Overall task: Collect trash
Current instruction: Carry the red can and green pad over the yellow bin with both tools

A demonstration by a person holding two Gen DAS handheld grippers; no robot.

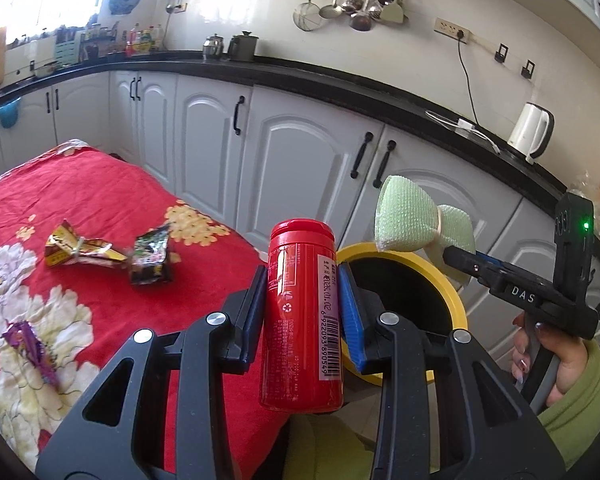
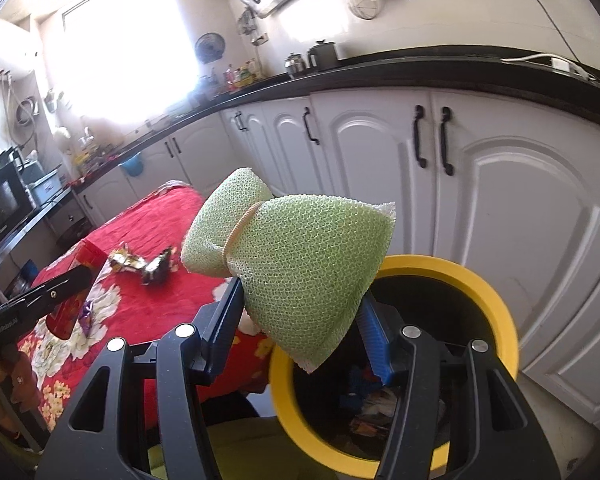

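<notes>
My left gripper (image 1: 302, 280) is shut on a red plastic bottle (image 1: 302, 320) with a red cap, held upright at the table's edge beside the bin. My right gripper (image 2: 300, 300) is shut on a green foam net (image 2: 300, 248) tied in the middle with a rubber band, held over the near rim of the yellow-rimmed black bin (image 2: 496, 308). In the left wrist view, the same foam net (image 1: 408, 220) and right gripper (image 1: 466, 262) hang above the bin (image 1: 458, 304). Trash lies inside the bin.
A table with a red flowered cloth (image 1: 100, 208) holds a gold wrapper (image 1: 80, 248), a dark wrapper (image 1: 152, 256) and a purple wrapper (image 1: 32, 348). White cabinets (image 1: 300, 160) under a black counter stand behind the bin. A white kettle (image 1: 530, 130) stands on the counter.
</notes>
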